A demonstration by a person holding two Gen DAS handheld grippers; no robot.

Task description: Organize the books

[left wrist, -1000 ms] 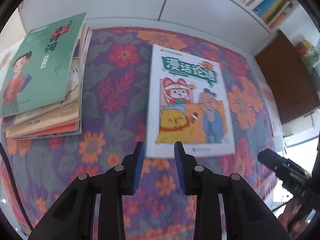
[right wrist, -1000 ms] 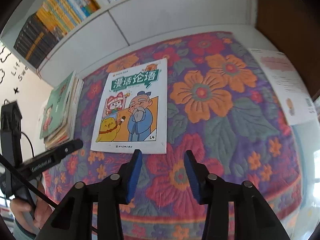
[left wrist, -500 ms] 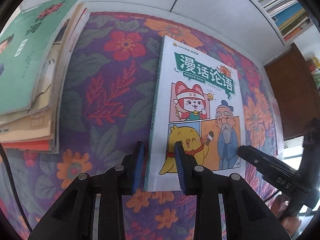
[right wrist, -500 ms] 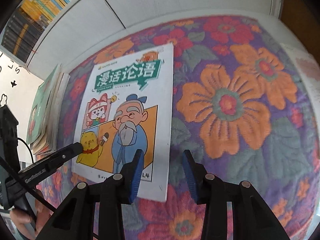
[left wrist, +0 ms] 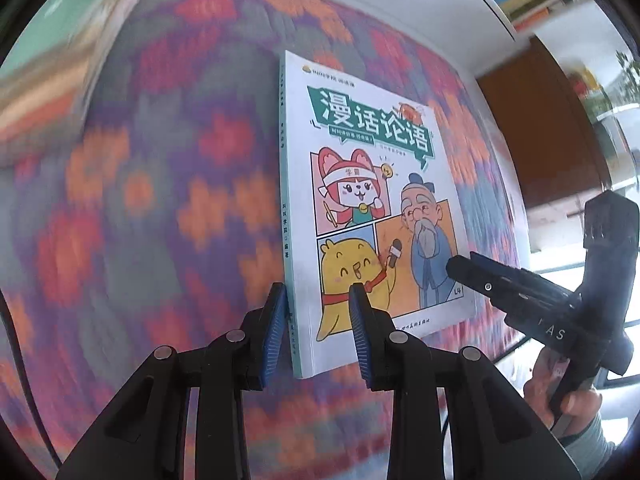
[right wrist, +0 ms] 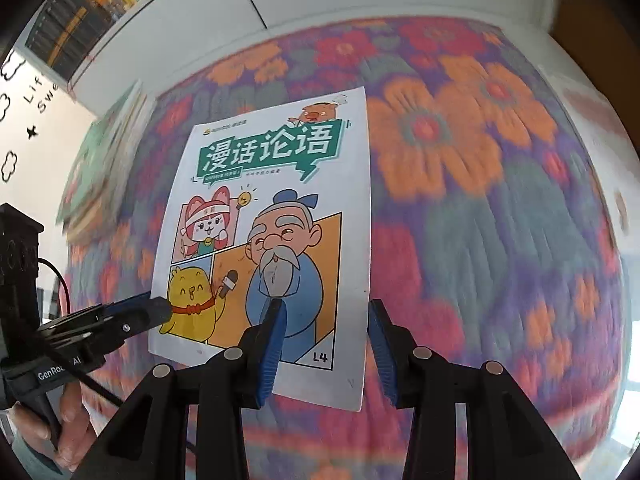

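While the comic book (left wrist: 372,208) is lying flat on the flowered cloth (left wrist: 168,200) over the tabletop, the left gripper (left wrist: 318,300) is straddling its near left corner, jaws narrow, one pad at the spine and one over the cover; whether they press, I cannot tell. A blurred book stack (left wrist: 68,52) is sitting far left. In the right view, the right gripper (right wrist: 326,316) is straddling the near right corner, jaws having just been opening, not pressing.

The stack of books (left wrist: 60,60) at the left wrist view's upper left is smeared by blur and cut by the frame edge, its covers unreadable. The flowered cloth (left wrist: 160,200) blurs too. Whether either gripper's pads press the comic book (right wrist: 280,208) cannot be told.
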